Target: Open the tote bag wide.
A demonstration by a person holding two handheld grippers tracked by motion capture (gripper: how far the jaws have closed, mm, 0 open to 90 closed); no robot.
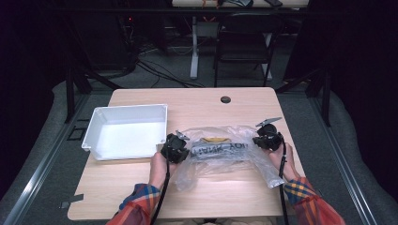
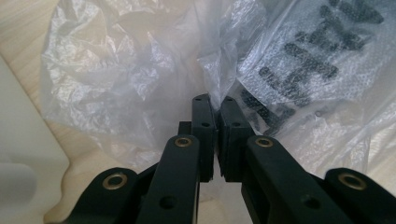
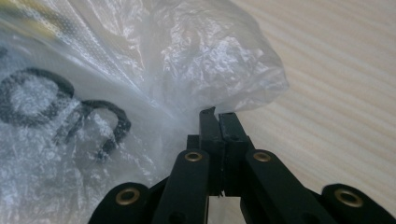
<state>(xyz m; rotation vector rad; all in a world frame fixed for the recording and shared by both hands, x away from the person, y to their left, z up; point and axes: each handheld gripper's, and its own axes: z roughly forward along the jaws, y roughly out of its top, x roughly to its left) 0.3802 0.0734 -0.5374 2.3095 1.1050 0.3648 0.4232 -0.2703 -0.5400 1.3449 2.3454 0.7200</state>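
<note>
Bag: I have a clear plastic bag (image 1: pixel 220 150) lying crumpled on the table (image 1: pixel 197 101), at its near right half, between my two grippers.
In the bag: a flat packet (image 1: pixel 220 151) with bold black lettering, wrapped in what looks like bubble film; a bit of yellow shows at its far edge. I cannot read the words.
Left gripper (image 2: pixel 214 106): my jaws are together on a fold of the bag's film at its left end; the film rises pinched between the tips, with the lettered packet just to the right in the left gripper view.
Right gripper (image 3: pixel 217 114): my jaws are pressed together on the film at the bag's right end; bare table lies to the right of them in the right gripper view.
Tray (image 1: pixel 96 117): a white plastic tray sits at the table's left side, just left of my left gripper. I see nothing in it. Its rim shows at the left edge of the left gripper view.
Table hole (image 1: pixel 225 99): a dark round grommet near the far edge, well apart from the bag.
Beyond the table: a folding chair (image 1: pixel 244 42) and floor cables, well away from my work.
In the way: only the tray's near right corner, close to my left hand (image 1: pixel 159 166).
</note>
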